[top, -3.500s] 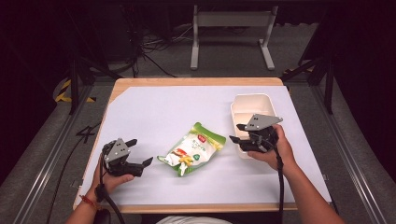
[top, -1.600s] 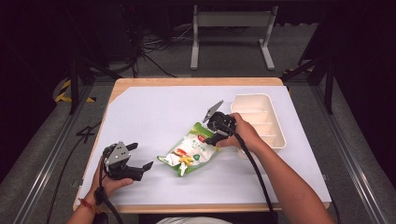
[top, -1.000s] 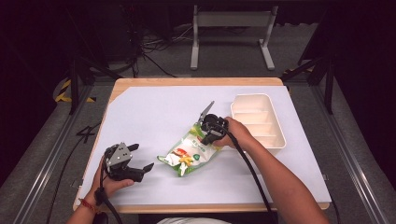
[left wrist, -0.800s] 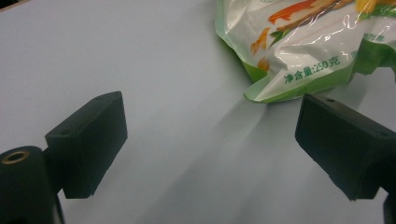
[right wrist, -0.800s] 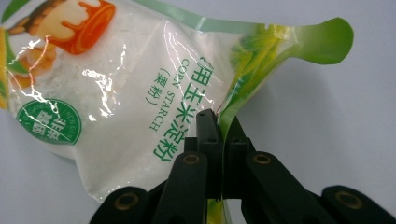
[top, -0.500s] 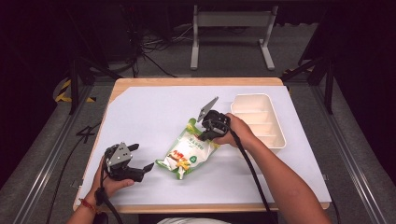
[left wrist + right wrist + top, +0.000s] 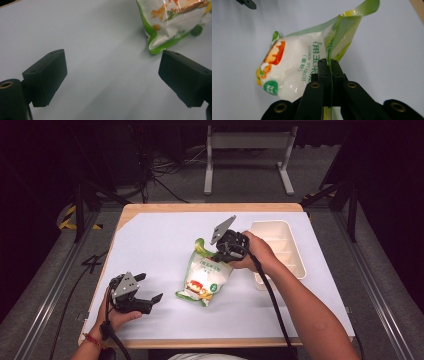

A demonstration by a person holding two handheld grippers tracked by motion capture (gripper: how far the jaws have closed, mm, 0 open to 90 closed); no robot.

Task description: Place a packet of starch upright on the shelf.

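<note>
Your right gripper (image 7: 220, 254) is now clamped on the top seal edge of the corn starch bag (image 7: 204, 279); in the right gripper view the jaws pinch the green film tight w/ nothing else between them (image 7: 329, 82). Compared w/ a sec ago, the bag's top end has come up off the white table cover (image 7: 150, 245) while its bottom end still rests there, so the pouch hangs tilted, mid-table, just left of the cream tray (image 7: 295, 265). That reads as pick secured, lift under way; next is prob. carrying it toward the tray. Watch the thin seal, it could slip. Your left gripper (image 7: 142, 301) sits parked near the front-left corner, jaws wide apart, holding nothing; the bag's bottom corner (image 7: 160, 45) lies just ahead of it.
</note>
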